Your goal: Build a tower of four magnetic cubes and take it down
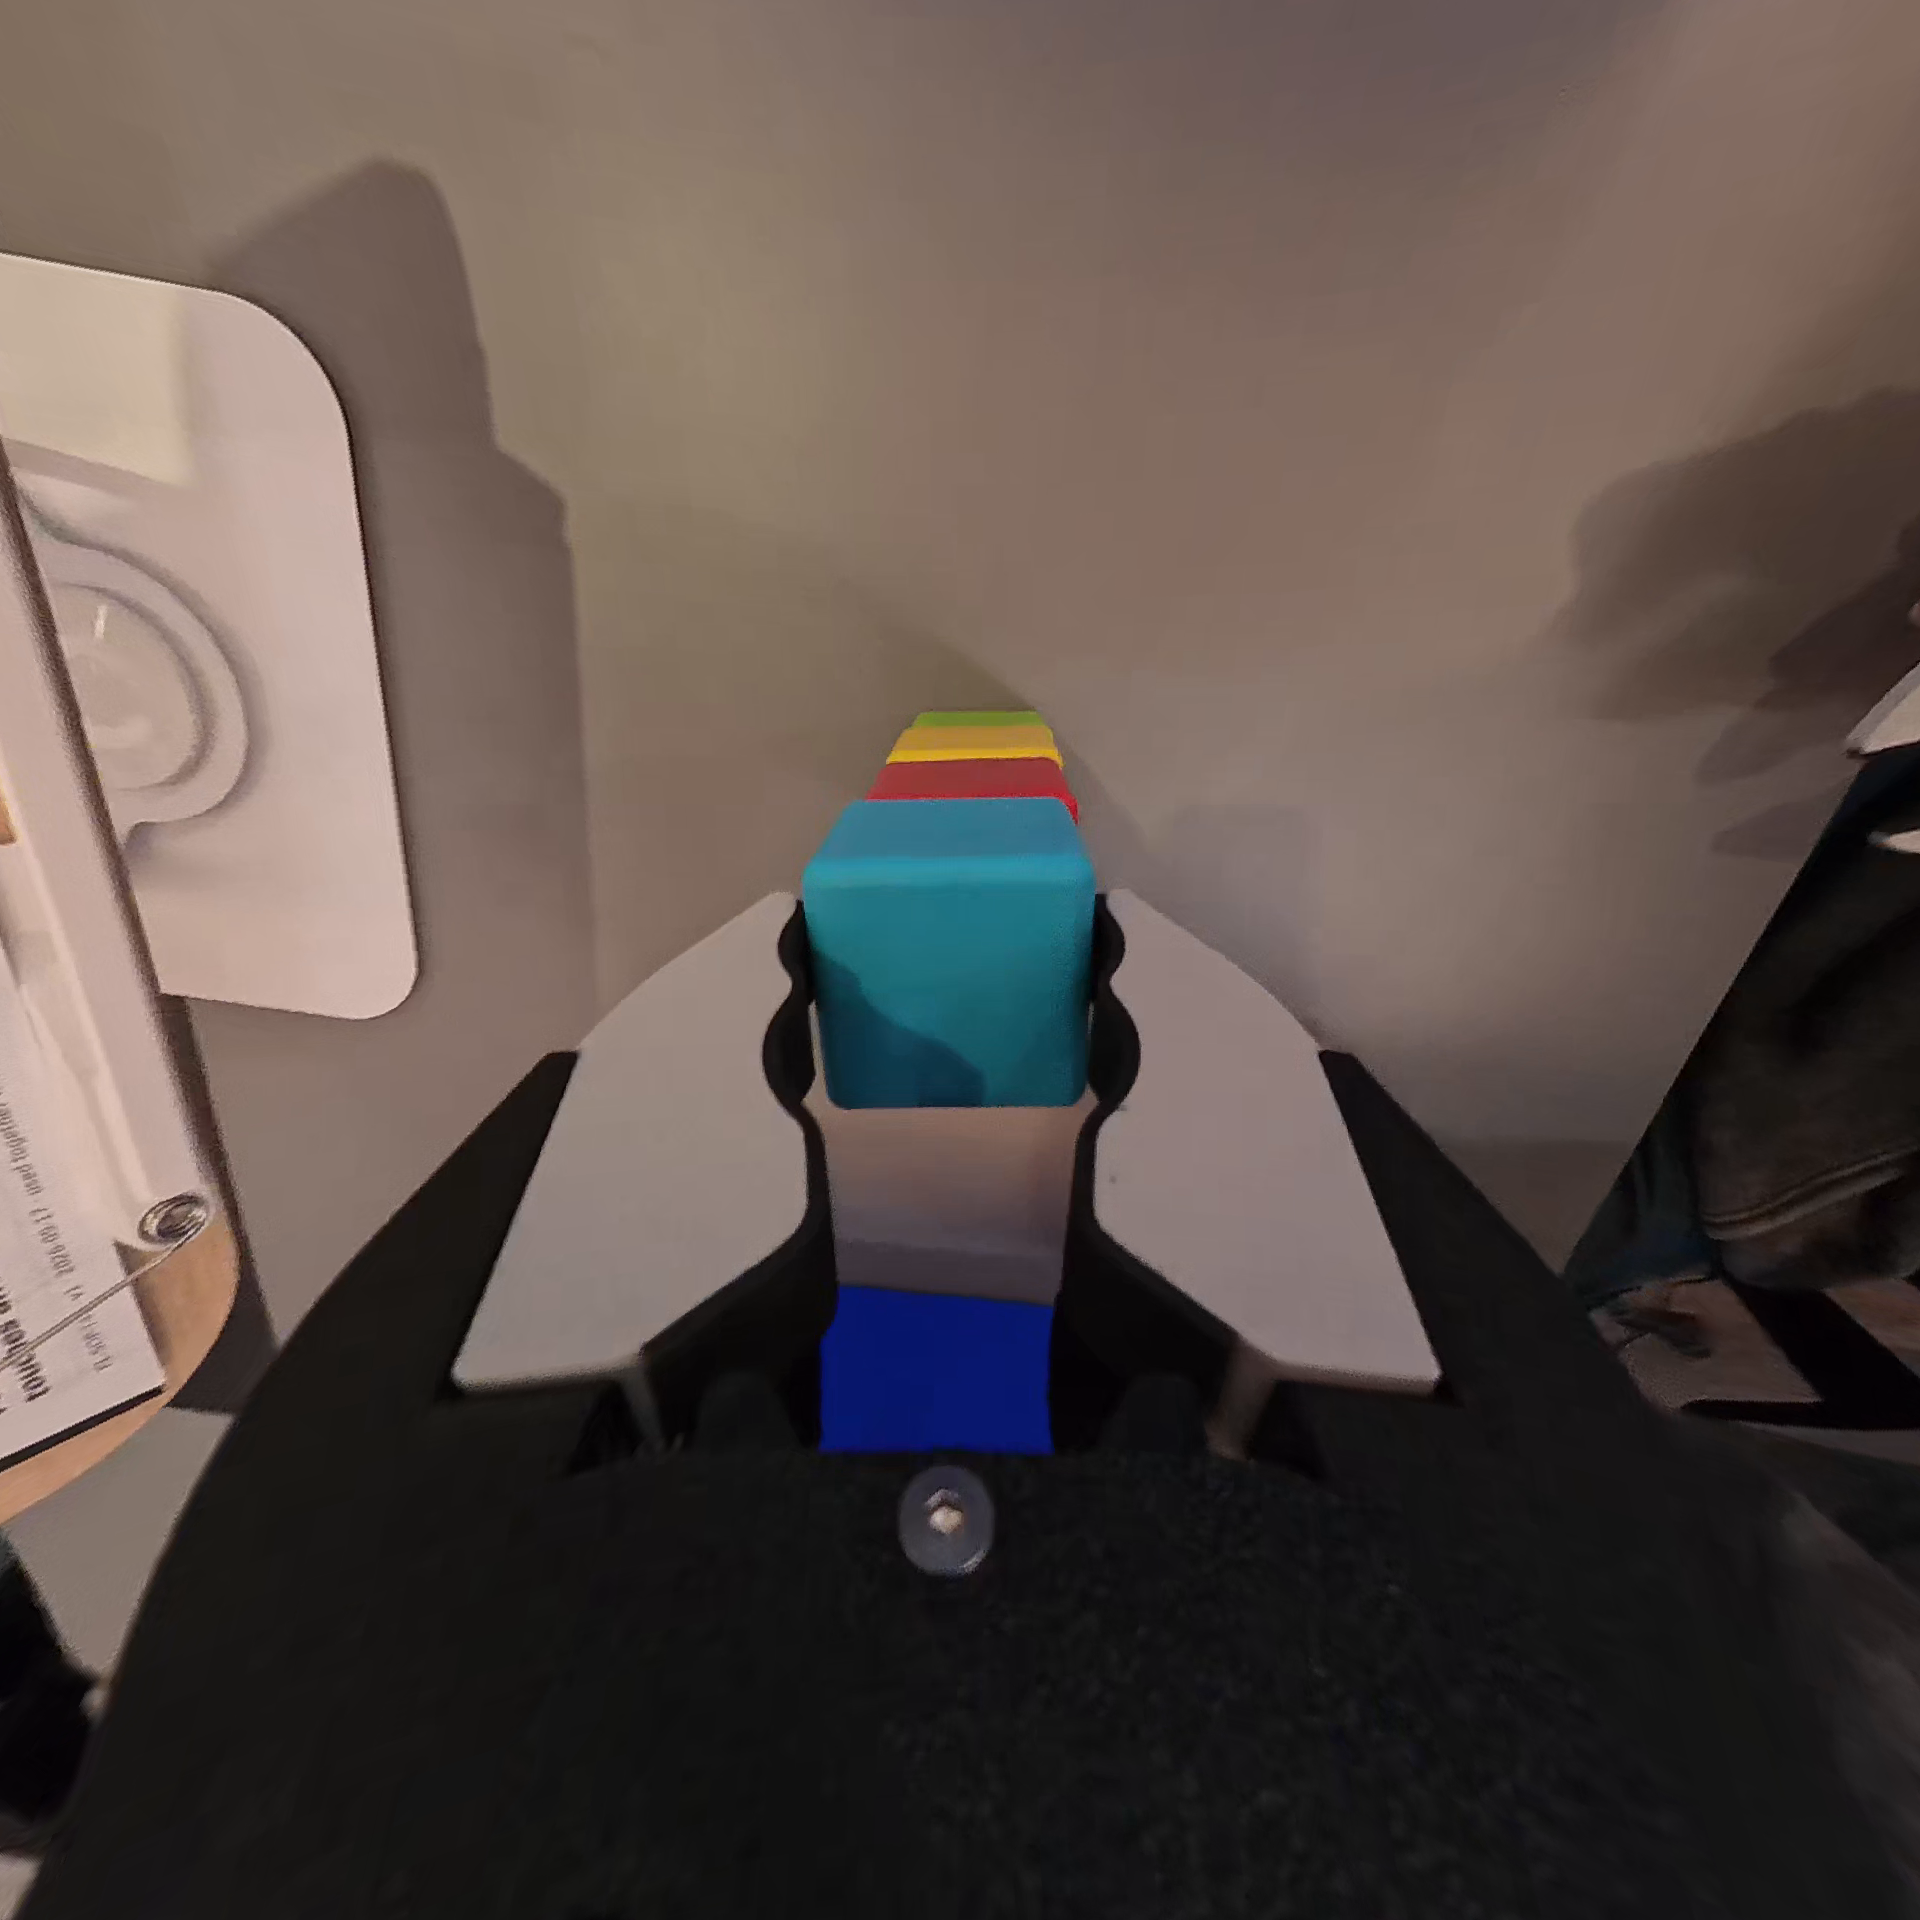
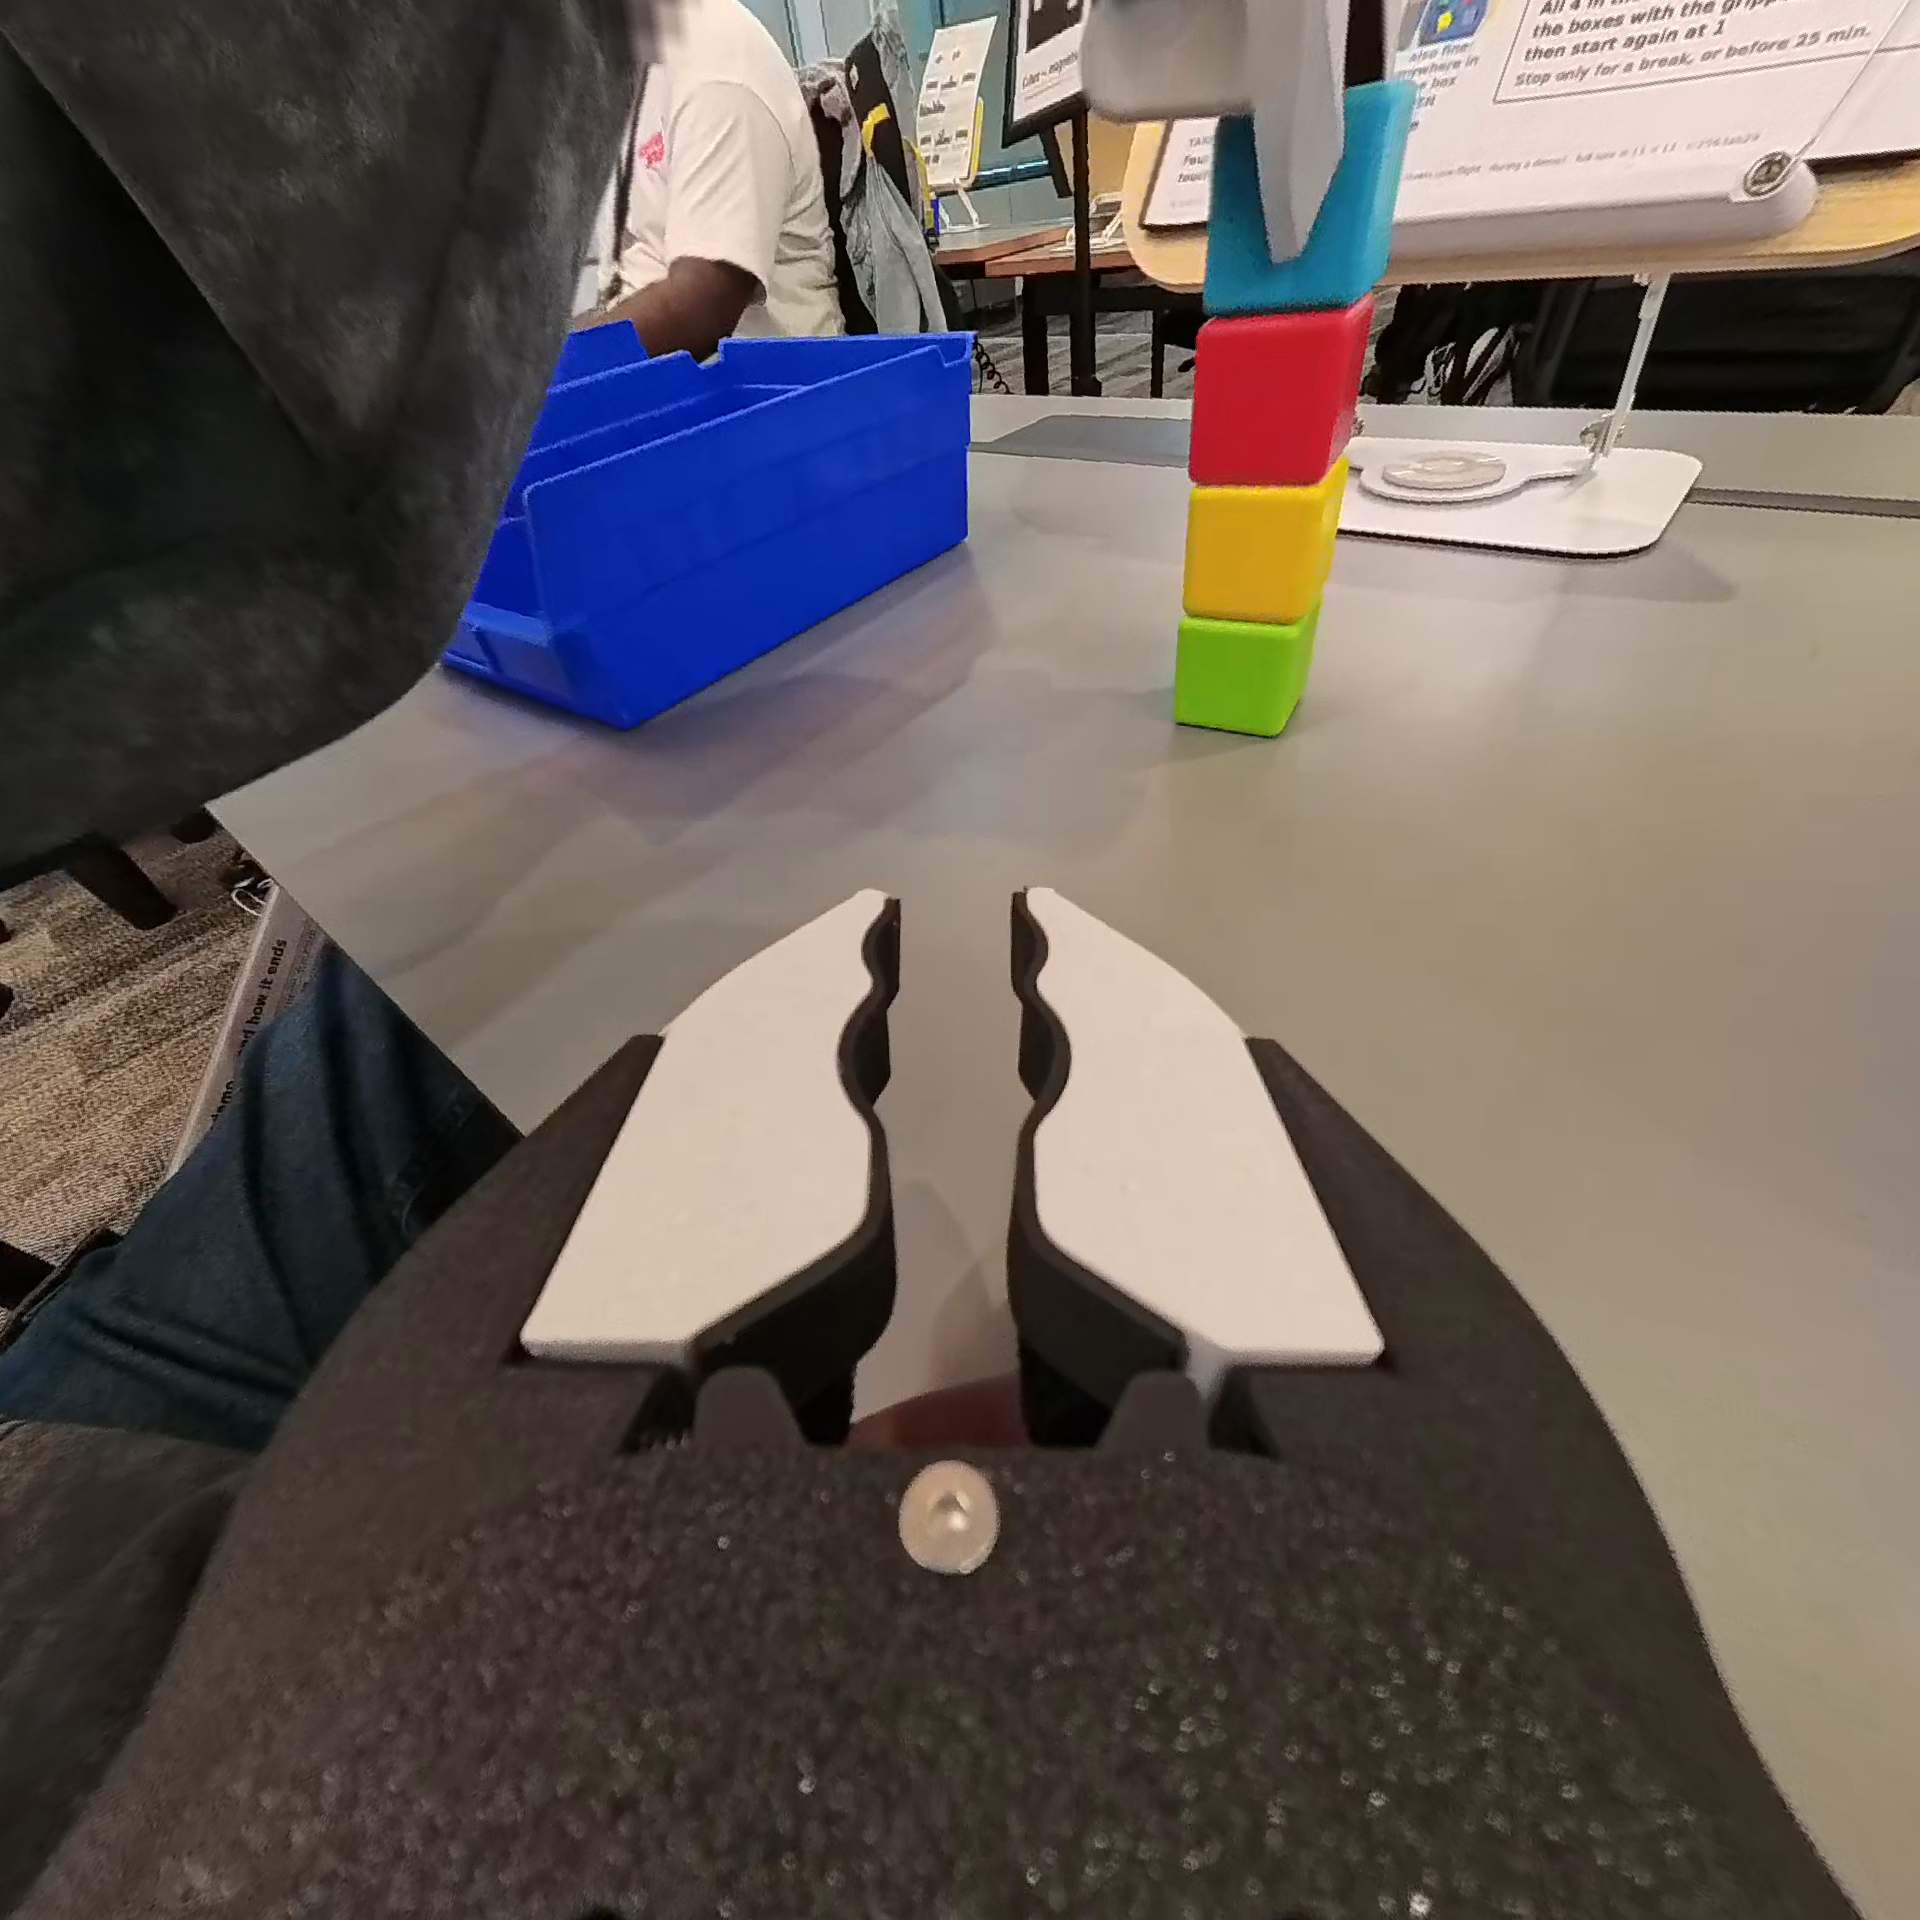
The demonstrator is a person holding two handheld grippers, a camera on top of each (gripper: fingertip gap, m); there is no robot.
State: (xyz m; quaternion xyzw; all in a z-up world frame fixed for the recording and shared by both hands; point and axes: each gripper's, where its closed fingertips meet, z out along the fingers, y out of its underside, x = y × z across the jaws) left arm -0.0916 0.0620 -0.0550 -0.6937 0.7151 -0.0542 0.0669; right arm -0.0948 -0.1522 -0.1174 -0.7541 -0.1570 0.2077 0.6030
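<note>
Presently the left hand-held gripper clamps the teal cube atop red, yellow and green on the bench. Right hand-held gripper idles, narrowly parted, empty. Next, judged: release or lift off squarely.

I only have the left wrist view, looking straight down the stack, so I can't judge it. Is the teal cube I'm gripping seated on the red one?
Observer: Yes. In the right wrist view the teal cube rests on the red cube with no gap showing.
Operator: Is the tower straight?
Observer: Not quite. From the green cube up through the yellow cube, it appears to lean slightly right, though the wide lens may exaggerate this.
Operator: Where is the other hand-held gripper?
Observer: The right hand-held gripper is open and empty, low over the table, well clear of the tower.
</note>
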